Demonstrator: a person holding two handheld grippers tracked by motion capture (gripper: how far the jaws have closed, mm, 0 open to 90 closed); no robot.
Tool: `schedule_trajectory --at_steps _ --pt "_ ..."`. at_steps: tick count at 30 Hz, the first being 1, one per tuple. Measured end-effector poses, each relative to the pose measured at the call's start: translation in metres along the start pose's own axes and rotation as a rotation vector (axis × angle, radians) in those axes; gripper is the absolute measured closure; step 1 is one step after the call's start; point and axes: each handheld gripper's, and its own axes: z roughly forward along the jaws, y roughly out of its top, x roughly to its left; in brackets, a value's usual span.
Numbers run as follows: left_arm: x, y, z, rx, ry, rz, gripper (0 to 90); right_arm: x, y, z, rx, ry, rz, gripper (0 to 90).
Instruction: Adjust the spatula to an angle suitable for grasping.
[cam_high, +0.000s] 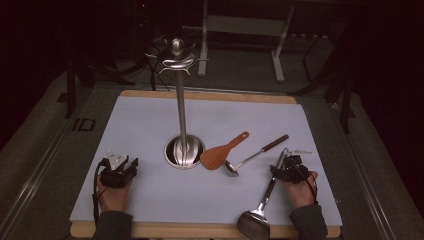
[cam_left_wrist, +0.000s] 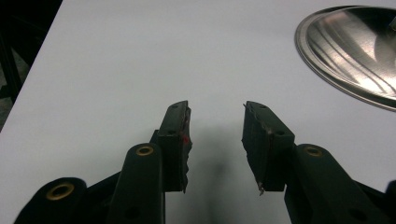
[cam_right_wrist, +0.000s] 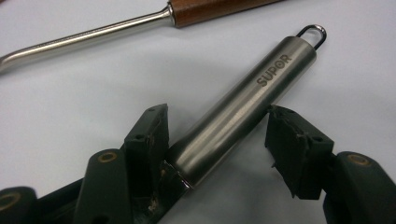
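Nearest me, right of the rack base, my right claw straddles the steel spatula's handle, jaws spread, pads not yet pinching it. Spatula lies flat on the counter, blade toward me. Nothing hung yet, I'd say; all three utensils to go. Left claw spread, empty, left of the base. Ladle and wooden paddle lie between spatula and rack, crowding the lift path.
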Motion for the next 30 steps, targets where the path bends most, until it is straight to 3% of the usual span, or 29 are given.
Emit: schedule_trajectory --at_steps 5,10,13,15,19,22,25,26,27,30 --pt "0.0 0.0 0.0 0.0 0.001 0.0 61.6 -0.004 0.004 -0.003 0.053 0.009 -0.057 43.4" --pt "0.0 0.0 0.0 0.001 0.003 0.0 61.6 -0.008 0.003 -0.007 0.057 0.019 -0.125 46.5" --pt "0.0 0.0 0.0 0.001 0.003 0.0 61.6 -0.013 0.001 -0.009 0.049 0.053 -0.086 47.7" --pt "0.0 0.0 0.0 0.0 0.003 -0.001 61.5 -0.015 -0.003 -0.008 0.036 0.069 -0.012 46.8" --pt "0.0 0.0 0.0 0.002 0.005 0.002 61.5 -0.008 -0.004 -0.006 0.024 0.017 -0.017 47.0" --pt "0.0 0.0 0.0 0.002 0.005 0.0 61.4 -0.008 -0.002 -0.006 0.03 0.034 -0.046 47.7" --pt "0.0 0.0 0.0 0.002 0.007 0.0 61.2 -0.005 0.002 -0.005 0.031 0.084 -0.094 49.8" --pt "0.0 0.0 0.0 0.002 0.007 0.0 61.1 -0.005 0.002 -0.005 0.031 0.084 -0.094 49.8" --pt "0.0 0.0 0.0 0.001 0.007 0.0 61.1 0.001 0.006 -0.003 0.042 0.081 -0.146 50.0" --pt "0.0 0.0 0.0 -0.001 0.003 -0.004 61.1 0.004 0.009 -0.002 0.052 0.078 -0.183 50.9"
